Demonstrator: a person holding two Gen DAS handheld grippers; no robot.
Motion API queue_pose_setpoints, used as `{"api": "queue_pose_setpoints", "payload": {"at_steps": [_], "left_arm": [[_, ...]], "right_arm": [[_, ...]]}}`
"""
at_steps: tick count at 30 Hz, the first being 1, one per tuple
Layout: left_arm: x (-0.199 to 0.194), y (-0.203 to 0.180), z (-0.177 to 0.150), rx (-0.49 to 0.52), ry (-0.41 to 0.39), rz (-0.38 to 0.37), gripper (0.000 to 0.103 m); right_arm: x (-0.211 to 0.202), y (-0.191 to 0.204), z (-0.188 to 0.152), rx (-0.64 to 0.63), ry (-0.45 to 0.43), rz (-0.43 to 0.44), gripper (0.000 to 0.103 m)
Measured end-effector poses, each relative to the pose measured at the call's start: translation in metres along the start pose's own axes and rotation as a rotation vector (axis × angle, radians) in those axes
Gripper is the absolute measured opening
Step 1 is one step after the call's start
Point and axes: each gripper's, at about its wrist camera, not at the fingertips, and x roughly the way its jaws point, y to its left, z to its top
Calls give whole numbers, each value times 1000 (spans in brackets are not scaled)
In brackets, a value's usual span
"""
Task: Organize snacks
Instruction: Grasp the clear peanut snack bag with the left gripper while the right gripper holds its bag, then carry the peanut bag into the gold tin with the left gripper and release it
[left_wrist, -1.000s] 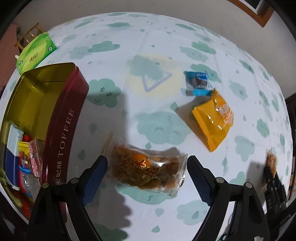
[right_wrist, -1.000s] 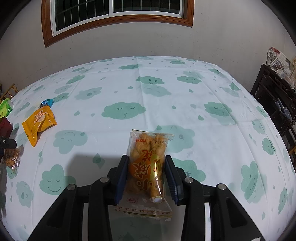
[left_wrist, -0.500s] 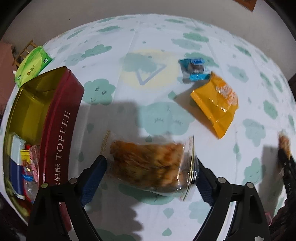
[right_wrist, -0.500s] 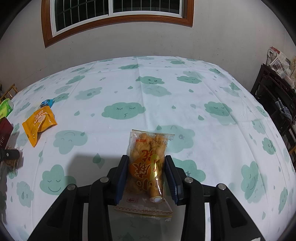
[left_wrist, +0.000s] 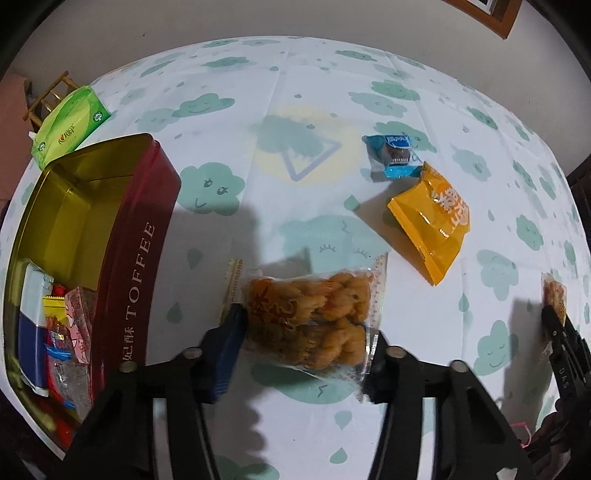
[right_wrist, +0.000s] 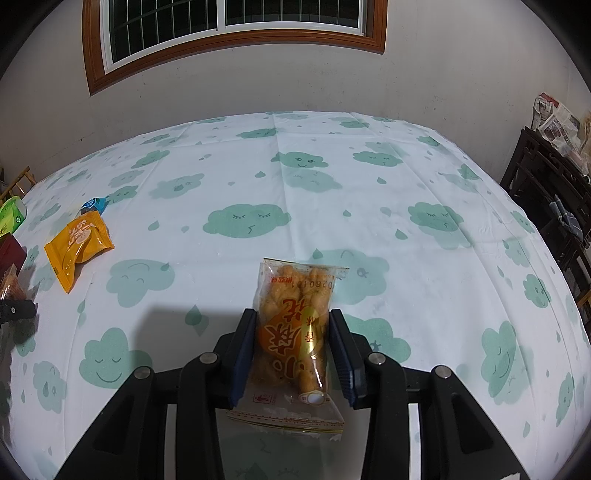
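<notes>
My left gripper (left_wrist: 303, 332) points down at the table and its jaws are closing on a clear pack of fried twists (left_wrist: 310, 314). Both blue pads press the pack's sides, just right of the open red toffee tin (left_wrist: 140, 240), which holds several wrapped snacks. My right gripper (right_wrist: 291, 332) is shut on a second fried-twist pack (right_wrist: 291, 325), held lengthwise above the cloud-print tablecloth (right_wrist: 258, 192). An orange packet (left_wrist: 432, 218) and a small blue packet (left_wrist: 393, 155) lie farther out on the cloth.
A green tissue pack (left_wrist: 68, 123) lies behind the tin near the table's far left edge. Dark wooden furniture (right_wrist: 554, 206) stands to the right of the table, and a wall with a window (right_wrist: 236, 22) is behind it.
The left jaws have closed from wide apart onto the twist pack, which has rolled over and lifted a little. The right gripper and its pack have not moved.
</notes>
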Motion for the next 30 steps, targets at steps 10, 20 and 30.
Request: {"api": "queue_pose_setpoints", "payload": {"at_steps": [10,20,30], "left_arm": [[-7,10,2,-21,-16,-41,36],[-21,13,1,-10,-41,-46,24],[-31,22,-1,-27,-54,-74,20]], "right_arm": [[0,0,0,0,0,0,40],[0,0,0,0,0,0,40],[0,0,0,0,0,0,40]]}}
